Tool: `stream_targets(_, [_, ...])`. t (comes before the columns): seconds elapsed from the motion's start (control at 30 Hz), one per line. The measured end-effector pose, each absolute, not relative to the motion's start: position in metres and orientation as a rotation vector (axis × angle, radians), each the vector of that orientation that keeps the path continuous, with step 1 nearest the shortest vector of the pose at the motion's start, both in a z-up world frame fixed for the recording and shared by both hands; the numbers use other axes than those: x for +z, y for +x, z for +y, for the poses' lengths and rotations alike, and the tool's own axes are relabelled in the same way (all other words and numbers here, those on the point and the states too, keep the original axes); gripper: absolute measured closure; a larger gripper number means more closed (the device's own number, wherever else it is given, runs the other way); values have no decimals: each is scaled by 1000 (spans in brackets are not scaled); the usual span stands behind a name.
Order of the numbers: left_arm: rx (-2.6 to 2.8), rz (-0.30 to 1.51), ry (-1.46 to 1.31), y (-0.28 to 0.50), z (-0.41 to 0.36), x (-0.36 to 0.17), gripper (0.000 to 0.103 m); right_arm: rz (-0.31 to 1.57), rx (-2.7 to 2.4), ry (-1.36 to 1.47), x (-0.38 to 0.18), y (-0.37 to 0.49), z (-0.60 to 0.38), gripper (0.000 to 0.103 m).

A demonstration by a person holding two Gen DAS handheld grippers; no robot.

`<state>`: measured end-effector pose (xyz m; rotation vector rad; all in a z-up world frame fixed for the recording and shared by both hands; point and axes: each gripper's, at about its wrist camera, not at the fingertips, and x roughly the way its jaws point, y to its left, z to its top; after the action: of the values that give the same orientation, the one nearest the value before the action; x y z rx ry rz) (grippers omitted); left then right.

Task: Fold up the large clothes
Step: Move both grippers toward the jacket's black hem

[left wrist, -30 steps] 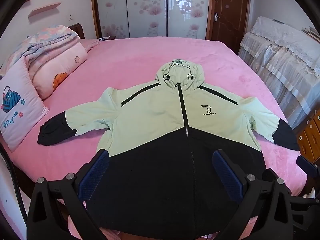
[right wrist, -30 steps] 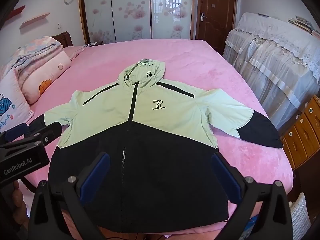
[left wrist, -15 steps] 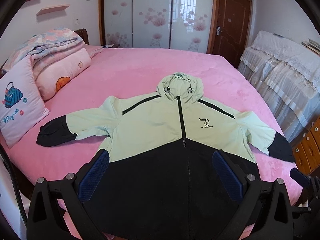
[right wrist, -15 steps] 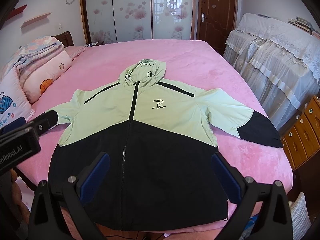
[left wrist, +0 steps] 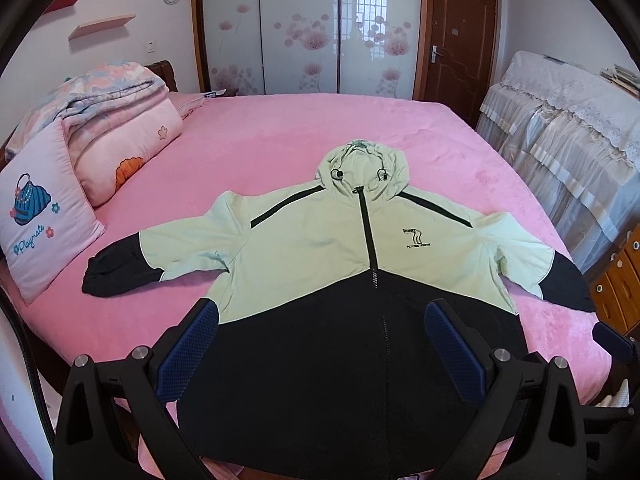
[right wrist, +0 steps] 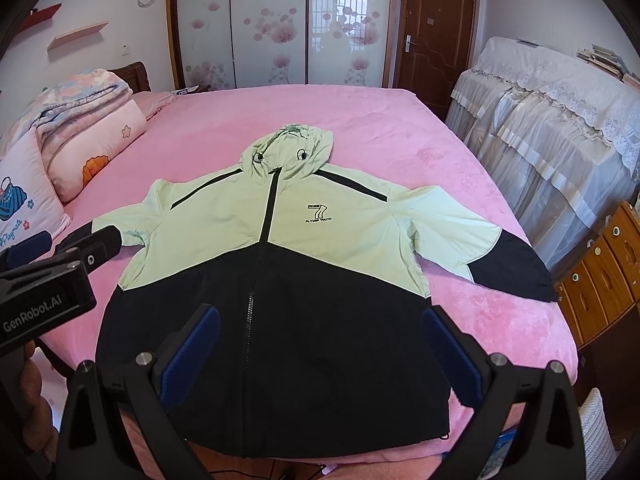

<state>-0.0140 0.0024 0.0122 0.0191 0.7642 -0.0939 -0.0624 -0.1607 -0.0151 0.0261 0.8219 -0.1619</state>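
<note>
Bedroom here, daylight bright. A wide bed [left wrist: 280, 140] in pink cover fills the middle. Behind it, a frosted sliding wardrobe [left wrist: 304, 28] with pink blossoms, a brown door [left wrist: 460, 36] to its right. Folded quilts [left wrist: 116, 120] and a pillow [left wrist: 36, 216] sit left; lace-draped furniture [right wrist: 560, 120] and a wooden drawer chest [right wrist: 604, 272] right.
</note>
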Motion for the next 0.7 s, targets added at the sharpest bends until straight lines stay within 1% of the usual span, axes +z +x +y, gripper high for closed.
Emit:
stream_targets(0.3, [-175, 744, -64, -25, 7, 24, 0, 798, -172, 27, -5, -72, -169, 1])
stream_targets(0.47, [-116, 725, 13, -25, -6, 31, 0, 784, -172, 53, 5, -71, -181, 1])
stream_targets(0.7, [-117, 677, 22, -19, -17, 54, 0, 736, -188, 58, 23, -66, -202, 1])
